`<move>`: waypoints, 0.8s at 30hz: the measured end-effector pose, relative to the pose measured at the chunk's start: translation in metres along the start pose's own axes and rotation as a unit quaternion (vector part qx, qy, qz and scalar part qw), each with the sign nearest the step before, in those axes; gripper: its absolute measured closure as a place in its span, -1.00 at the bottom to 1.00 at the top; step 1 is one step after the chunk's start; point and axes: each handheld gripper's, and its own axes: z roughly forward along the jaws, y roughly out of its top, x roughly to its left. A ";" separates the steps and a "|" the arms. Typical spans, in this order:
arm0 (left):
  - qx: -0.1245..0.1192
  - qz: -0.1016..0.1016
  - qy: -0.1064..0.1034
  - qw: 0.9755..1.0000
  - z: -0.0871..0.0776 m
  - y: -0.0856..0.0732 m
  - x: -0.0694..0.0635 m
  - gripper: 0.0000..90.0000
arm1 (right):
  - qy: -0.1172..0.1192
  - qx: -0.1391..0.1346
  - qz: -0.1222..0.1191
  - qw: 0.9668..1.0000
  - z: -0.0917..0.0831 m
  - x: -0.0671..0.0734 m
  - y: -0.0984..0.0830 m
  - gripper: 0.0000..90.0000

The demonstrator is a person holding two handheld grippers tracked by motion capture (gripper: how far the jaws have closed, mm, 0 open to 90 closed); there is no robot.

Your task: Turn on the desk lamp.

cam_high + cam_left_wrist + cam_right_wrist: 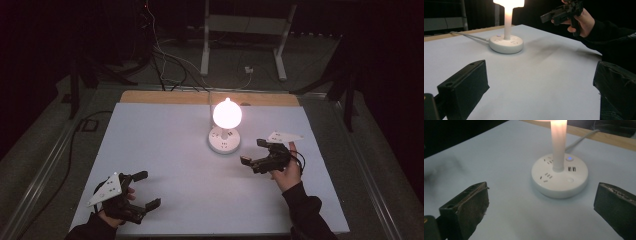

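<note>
A lit lamp stands on the white table top, its glowing round globe (227,113) on a short stem (558,142) above a round white base (224,140) (560,176) (506,44) with sockets, USB ports and a small blue light. My right gripper (253,151) (541,202) is just right of the base and points at it, jaws wide open and nothing between them. The left gripper view shows that right gripper (561,13) held above the table. My left gripper (148,189) (540,77) rests near the front left corner, open and empty.
The white table sheet (175,160) ends in a wooden strip (165,97) at the back. The lamp's cable (469,36) runs off over that far edge. Behind, on the dark floor, lie loose cables (165,65) and a white frame (245,30).
</note>
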 end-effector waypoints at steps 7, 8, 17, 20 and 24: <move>0.000 0.000 -0.001 1.000 -0.001 0.000 0.000 -0.99 | 0.007 -0.008 0.000 1.000 -0.013 0.002 -0.019 -1.00; 0.000 0.001 -0.001 1.000 -0.001 0.000 0.000 -0.99 | 0.006 -0.008 -0.001 1.000 -0.014 0.002 -0.022 -1.00; 0.002 0.002 -0.001 1.000 -0.001 0.000 0.000 -0.99 | 0.001 -0.004 -0.005 1.000 -0.029 0.004 -0.044 -1.00; 0.002 0.002 -0.001 1.000 -0.001 0.000 0.000 -0.99 | -0.008 -0.004 -0.005 1.000 -0.036 0.004 -0.052 -1.00; 0.003 0.001 -0.002 1.000 0.000 0.000 0.000 -0.99 | -0.012 -0.002 0.002 1.000 -0.046 0.001 -0.063 -1.00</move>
